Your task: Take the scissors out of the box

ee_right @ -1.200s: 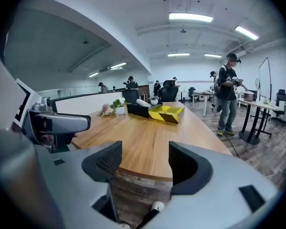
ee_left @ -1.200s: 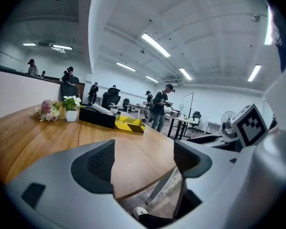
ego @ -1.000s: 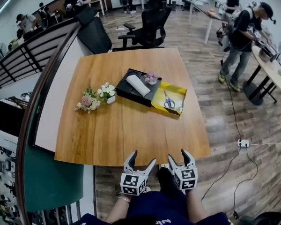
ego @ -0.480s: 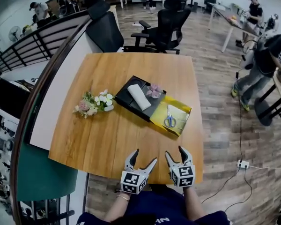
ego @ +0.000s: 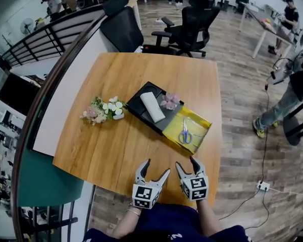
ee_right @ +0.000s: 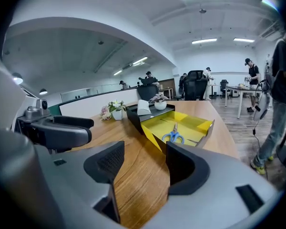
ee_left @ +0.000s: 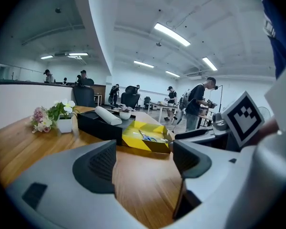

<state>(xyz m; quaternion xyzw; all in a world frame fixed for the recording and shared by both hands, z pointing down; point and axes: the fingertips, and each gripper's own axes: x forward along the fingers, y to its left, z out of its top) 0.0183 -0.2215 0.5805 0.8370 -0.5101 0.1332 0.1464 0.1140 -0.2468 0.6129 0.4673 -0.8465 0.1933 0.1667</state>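
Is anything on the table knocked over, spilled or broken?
Nothing stands out. The scissors lie flat in the yellow box, the flower pot stands upright, and nothing is spilled on the table.

Wooden table [ego: 116, 150]: square top with rounded corners, light brown grain, surface level. Three items rest directly on it.

Item one: a black tray [ego: 136, 105], set at an angle near the centre of the top.

Item two: a yellow box [ego: 198, 124], open at the top, touching the right-hand side of the black tray and reaching towards the table's right edge.

Item three: a small white pot of flowers [ego: 103, 110], upright, just to the left of the black tray and apart from it.
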